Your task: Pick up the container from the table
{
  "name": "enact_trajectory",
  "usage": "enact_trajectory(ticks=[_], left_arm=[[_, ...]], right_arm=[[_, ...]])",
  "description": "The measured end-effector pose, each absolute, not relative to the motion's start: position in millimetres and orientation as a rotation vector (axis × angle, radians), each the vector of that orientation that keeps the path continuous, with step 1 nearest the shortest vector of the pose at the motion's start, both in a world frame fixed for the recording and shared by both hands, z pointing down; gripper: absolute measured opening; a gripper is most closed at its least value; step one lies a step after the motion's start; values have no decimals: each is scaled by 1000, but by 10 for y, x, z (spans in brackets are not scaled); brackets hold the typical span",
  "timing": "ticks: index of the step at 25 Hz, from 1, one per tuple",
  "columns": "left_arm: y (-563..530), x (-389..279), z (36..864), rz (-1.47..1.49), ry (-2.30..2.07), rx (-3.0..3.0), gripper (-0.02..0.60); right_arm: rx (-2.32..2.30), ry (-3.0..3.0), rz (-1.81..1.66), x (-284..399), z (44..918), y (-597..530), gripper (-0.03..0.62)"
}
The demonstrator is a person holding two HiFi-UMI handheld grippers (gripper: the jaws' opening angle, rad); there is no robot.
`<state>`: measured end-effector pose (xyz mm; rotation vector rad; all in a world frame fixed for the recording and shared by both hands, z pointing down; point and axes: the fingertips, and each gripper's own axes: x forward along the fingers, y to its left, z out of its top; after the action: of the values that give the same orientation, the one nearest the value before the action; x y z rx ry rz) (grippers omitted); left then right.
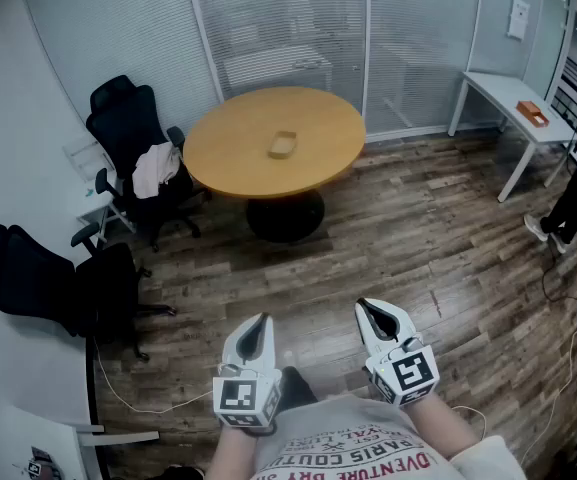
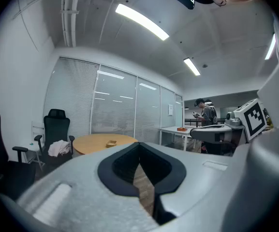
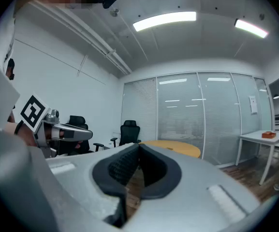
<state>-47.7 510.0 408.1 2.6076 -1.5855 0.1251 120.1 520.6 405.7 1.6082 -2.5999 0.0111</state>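
- Tan container (image 1: 282, 145): sits mid-top on the round wooden desk (image 1: 218, 158), well ahead of both claws.
- Left claw (image 1: 260, 320): clenched, empty; container almost straight ahead, so likely the nearer one.
- Right claw (image 1: 363, 306): clenched, empty; container ahead and to its left.

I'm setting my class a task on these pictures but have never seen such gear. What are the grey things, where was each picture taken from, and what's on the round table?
A person holds a two-jaw tool in each hand: left tool, right tool. The head view comes from a camera on the person's head, looking down; the other two come from cameras riding on the tools, looking along their jaws. Both tools are shut and empty. Across the room, a small container lies on the round table, untouched.
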Motion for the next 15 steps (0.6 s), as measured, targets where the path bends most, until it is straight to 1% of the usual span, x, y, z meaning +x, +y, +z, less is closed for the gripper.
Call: enact_trajectory(ticks=[8, 15], left_arm=[[5111, -513, 4118, 146, -1590, 2602, 6], [5071, -499, 4179, 173, -1590, 2587, 6]], right_arm=[[1589, -2624, 24, 1149, 4080, 5214, 2], [1626, -2618, 137, 1225, 4206, 5145, 2]])
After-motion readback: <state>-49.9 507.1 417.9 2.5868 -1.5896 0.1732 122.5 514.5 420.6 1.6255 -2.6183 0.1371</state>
